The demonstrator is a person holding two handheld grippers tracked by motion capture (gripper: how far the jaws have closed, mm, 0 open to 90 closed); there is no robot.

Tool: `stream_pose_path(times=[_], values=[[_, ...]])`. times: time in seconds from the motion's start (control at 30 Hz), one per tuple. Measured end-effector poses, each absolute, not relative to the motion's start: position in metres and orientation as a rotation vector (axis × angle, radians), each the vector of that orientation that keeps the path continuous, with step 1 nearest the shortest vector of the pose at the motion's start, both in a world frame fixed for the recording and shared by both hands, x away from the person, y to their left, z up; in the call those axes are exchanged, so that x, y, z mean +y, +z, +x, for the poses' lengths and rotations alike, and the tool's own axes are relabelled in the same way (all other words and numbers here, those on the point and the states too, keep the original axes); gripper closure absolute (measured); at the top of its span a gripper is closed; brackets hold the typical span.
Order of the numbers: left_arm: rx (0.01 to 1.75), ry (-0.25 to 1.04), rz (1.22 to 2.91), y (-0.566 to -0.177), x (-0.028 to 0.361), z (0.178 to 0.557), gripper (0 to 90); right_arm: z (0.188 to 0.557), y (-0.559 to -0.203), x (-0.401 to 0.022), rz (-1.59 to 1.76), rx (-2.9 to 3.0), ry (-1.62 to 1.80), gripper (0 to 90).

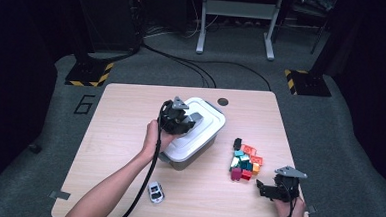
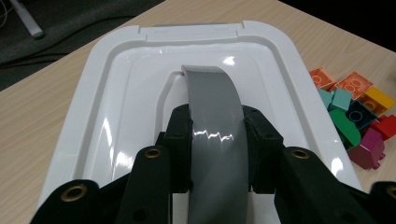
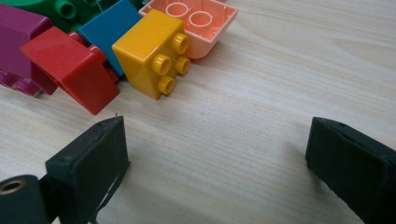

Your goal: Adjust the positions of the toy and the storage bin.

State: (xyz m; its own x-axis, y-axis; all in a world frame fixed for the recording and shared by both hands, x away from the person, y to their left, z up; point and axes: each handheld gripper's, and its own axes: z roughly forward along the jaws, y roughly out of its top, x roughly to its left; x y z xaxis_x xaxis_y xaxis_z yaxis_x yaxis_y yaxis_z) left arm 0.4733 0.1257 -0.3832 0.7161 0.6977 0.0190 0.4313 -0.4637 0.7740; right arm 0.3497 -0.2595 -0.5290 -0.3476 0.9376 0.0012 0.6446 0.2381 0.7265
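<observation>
Clearly the work in hand centres on the white lidded box [image 1: 192, 133], which sits a little left of the middle of the table [image 1: 131, 105]. The left gripper [image 2: 215, 140] is clenched on the grey handle [image 2: 212, 107] that arches up from the recess in the box's lid [image 2: 116, 84]; in the left gripper view the two black jaws press flat against the handle's sides, with the strap running straight up between them. Gripping there makes sense, I judge, since the handle is the one narrow part of a broad, smooth lid that the jaws can span (the lid's rim is far too wide for them). The hold would serve either to lift the lid off or to carry the whole box; which of the two I cannot tell.

Meanwhile the right gripper [image 1: 272, 189] rests near the table's right front corner with its jaws standing wide apart and nothing between them. It lies just beside the heap of coloured toy bricks [image 1: 245, 162], the yellow brick [image 3: 152, 53] and the red brick [image 3: 70, 70] close ahead of its jaws, probably waiting to pick them up once the box is open.

A small toy car [image 1: 155, 191] sits apart near the front edge.
</observation>
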Motion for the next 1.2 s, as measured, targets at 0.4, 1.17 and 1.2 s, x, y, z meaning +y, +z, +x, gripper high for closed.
stream_pose_path(times=[0.4,1.17,1.2], values=[[0.883,0.433,2.097,-0.385,0.109,0.471,66.7,0.350,-0.529,-0.259,1.447,2.078,0.897,4.8],[0.846,0.519,2.112,-0.378,0.106,0.465,66.6,0.350,-0.529,-0.259,1.445,2.078,0.898,4.9],[0.851,0.518,2.106,-0.376,0.107,0.464,66.6,0.350,-0.529,-0.260,1.443,2.080,0.898,5.0]])
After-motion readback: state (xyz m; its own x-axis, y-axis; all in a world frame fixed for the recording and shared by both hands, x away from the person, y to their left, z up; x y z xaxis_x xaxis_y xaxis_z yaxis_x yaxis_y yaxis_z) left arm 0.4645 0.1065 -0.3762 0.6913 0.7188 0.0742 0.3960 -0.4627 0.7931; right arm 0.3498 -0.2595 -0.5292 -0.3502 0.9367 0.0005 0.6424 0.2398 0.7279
